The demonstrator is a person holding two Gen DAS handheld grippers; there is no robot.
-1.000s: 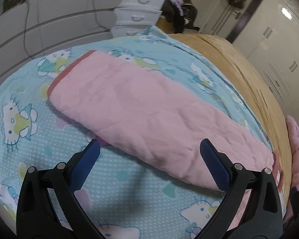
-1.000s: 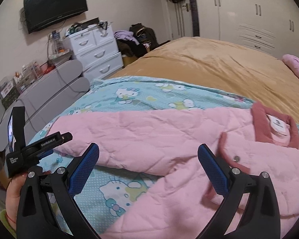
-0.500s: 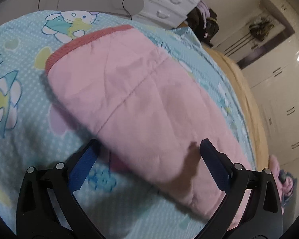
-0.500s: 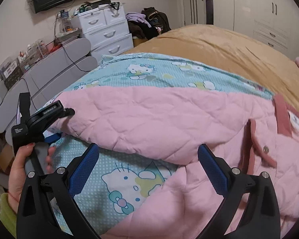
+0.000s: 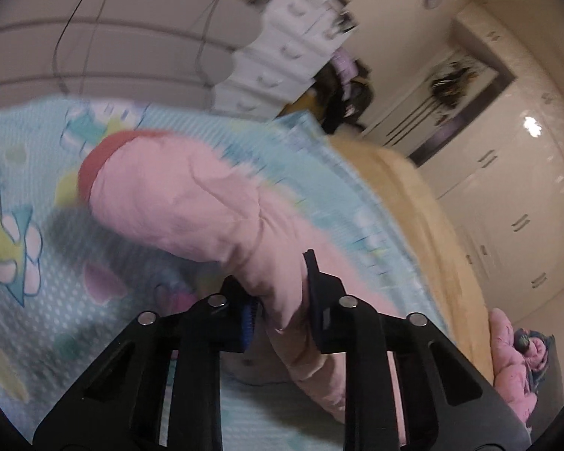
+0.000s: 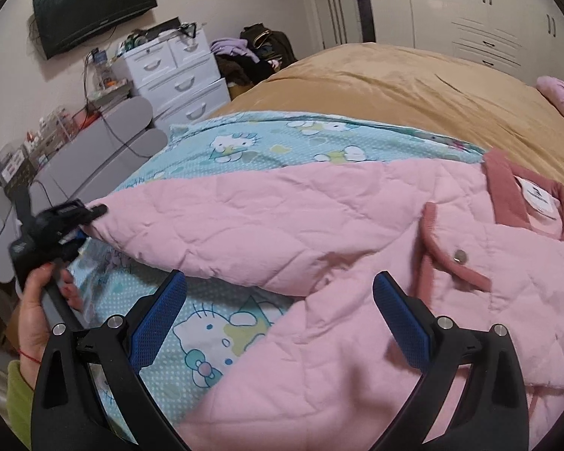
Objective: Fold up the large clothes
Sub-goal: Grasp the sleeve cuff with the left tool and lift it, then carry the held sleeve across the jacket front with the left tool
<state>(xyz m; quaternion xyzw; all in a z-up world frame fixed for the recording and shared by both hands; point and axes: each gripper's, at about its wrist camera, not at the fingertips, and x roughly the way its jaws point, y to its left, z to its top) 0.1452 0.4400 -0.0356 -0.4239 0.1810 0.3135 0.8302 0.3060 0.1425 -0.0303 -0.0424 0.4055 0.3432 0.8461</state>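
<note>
The left gripper [image 5: 278,300] is closing its jaws on a bunched ridge of the pink quilted jacket's sleeve [image 5: 191,206], with the padding squeezed between the pads and the dark-red cuff [image 5: 101,158] hanging free beyond. The bite looks shallow and off the sleeve's end, so if the hand swings across, the slippery quilting could slide out, or the cuff could droop and fold crooked. The right gripper [image 6: 280,315] hovers with its jaws wide and nothing between them, just above where the sleeve meets the body of the pink quilted jacket [image 6: 357,225]. If it presses late, the whole garment may drag over the cartoon-cat bedsheet [image 6: 267,143] and rumple it. Farther off, the tan blanket [image 6: 394,86] lies clear of any snag.
</note>
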